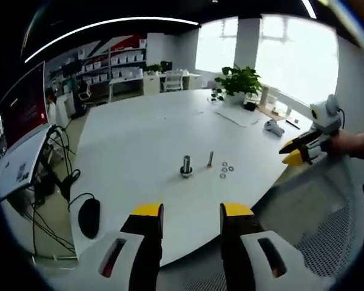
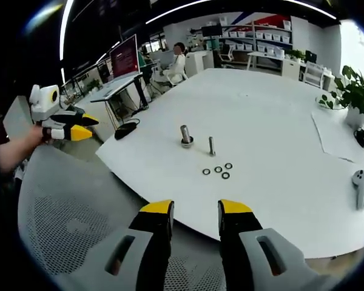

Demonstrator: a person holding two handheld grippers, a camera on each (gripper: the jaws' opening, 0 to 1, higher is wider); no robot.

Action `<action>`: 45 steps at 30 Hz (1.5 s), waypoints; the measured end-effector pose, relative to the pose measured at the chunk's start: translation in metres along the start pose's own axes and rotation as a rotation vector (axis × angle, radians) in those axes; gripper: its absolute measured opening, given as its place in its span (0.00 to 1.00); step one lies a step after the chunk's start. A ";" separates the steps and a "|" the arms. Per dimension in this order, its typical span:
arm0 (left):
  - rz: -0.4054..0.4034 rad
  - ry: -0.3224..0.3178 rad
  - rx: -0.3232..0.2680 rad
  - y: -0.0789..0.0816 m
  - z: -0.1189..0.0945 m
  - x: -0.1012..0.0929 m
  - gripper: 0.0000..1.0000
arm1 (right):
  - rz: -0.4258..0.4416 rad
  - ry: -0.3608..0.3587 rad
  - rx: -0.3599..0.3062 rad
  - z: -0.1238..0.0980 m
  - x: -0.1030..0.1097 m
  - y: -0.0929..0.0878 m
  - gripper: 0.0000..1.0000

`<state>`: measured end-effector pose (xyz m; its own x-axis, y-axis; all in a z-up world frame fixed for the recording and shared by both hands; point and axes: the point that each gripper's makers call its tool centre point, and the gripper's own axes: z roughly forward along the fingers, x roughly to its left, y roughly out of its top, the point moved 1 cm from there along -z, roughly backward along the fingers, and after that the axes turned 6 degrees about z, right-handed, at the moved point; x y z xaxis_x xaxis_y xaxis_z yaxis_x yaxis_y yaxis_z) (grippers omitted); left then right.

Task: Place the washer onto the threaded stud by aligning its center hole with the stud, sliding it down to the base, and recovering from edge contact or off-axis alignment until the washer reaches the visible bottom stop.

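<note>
Both our grippers, left and right, hang wide and empty. Washers sit mid-frame just below the stud; we'd pinch one by its rim, keeping it level.

Daylight pours through the windows, blown out to white glare, and ceiling light strips add more. The white table is evenly bright with faint shadows. Fisheye bending curves the edges; distant shelves look soft.

white table, yellow-tipped black tongs, dark washers, silver stud
</note>
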<state>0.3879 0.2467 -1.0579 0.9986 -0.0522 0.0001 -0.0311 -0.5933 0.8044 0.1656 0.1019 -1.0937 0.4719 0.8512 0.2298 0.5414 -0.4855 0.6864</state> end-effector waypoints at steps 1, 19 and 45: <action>0.000 -0.006 -0.002 0.000 -0.001 -0.001 0.35 | 0.000 0.000 0.000 0.000 0.000 -0.001 0.32; 0.024 -0.097 -0.005 -0.005 0.005 -0.018 0.34 | -0.012 0.019 0.016 0.002 0.005 -0.003 0.32; 0.002 -0.106 0.034 -0.015 0.006 -0.017 0.35 | -0.027 0.059 -0.037 -0.002 0.015 0.013 0.34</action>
<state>0.3715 0.2517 -1.0735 0.9885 -0.1377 -0.0625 -0.0368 -0.6201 0.7836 0.1778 0.1088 -1.0800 0.4146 0.8748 0.2505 0.5272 -0.4553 0.7174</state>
